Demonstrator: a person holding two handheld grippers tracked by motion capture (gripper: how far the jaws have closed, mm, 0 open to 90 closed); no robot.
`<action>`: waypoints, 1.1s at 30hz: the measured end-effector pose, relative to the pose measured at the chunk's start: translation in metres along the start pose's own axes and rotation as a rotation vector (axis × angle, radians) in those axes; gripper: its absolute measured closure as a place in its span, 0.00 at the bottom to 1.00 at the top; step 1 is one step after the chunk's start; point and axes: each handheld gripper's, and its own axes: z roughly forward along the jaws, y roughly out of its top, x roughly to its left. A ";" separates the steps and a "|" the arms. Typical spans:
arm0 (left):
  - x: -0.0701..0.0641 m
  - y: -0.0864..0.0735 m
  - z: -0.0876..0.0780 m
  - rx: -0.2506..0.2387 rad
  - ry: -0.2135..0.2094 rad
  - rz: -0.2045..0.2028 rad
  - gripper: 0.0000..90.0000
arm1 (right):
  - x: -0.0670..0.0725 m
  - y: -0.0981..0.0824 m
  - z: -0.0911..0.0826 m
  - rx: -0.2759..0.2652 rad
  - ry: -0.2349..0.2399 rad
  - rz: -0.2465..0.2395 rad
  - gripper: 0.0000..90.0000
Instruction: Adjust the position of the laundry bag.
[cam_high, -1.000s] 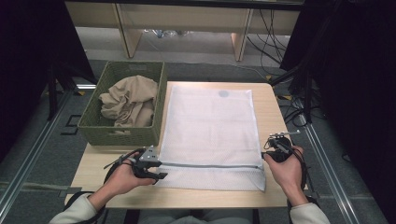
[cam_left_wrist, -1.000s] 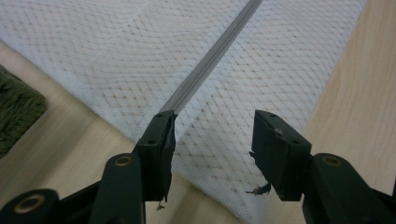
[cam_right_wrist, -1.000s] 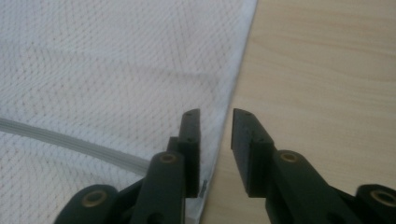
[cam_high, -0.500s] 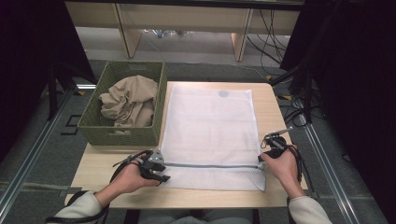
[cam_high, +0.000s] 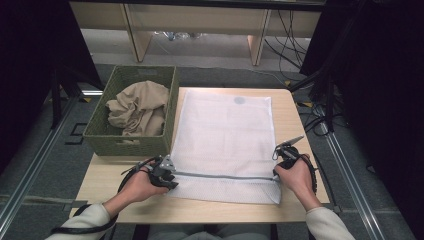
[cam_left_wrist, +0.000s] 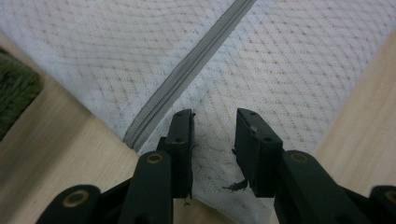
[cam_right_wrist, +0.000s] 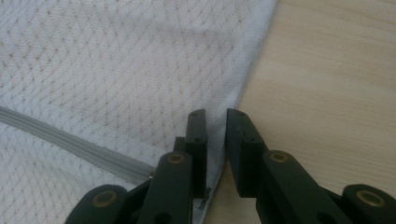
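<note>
Hands sit a little lower on the table (cam_high: 105, 175) than a second ago; the right hand (cam_high: 295, 176) has slid toward the near right corner of the mesh laundry bag (cam_high: 225, 135), while the left hand (cam_high: 137, 184) has barely shifted beside the near left corner; the bag itself lies where it lay, flat and unmoved. Both pairs of jaws have just been closing. In the left gripper view the left gripper (cam_left_wrist: 214, 135) has its jaws set apart over the mesh just beside the end of the zipper (cam_left_wrist: 187, 74); fabric shows in the gap, yet the pads do not press on it, so it stands released. In the right gripper view the right gripper (cam_right_wrist: 215, 135) straddles the bag's hemmed edge with a narrow gap between the jaws; the hem runs between them, not visibly pinched, so it too stands released.

Bag: white, fine diamond-patterned mesh, rectangular, spread smooth over the middle of the light wooden table, a grey round mark near its far edge (cam_high: 240, 100); the grey zipper crosses it near the person's side, closed along its visible length. Left of the bag, touching its edge, a green woven basket (cam_high: 100, 137) holds a crumpled beige cloth (cam_high: 137, 107).
</note>
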 end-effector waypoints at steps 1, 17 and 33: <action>0.001 0.000 -0.001 0.005 0.007 0.009 0.74 | 0.001 0.001 0.001 -0.004 0.001 -0.006 0.89; -0.005 -0.001 -0.012 -0.125 0.019 -0.021 0.59 | -0.001 -0.005 -0.020 -0.108 0.025 0.058 0.80; -0.003 0.001 -0.010 -0.211 0.000 -0.077 0.53 | -0.019 -0.011 -0.029 -0.103 0.054 0.130 0.79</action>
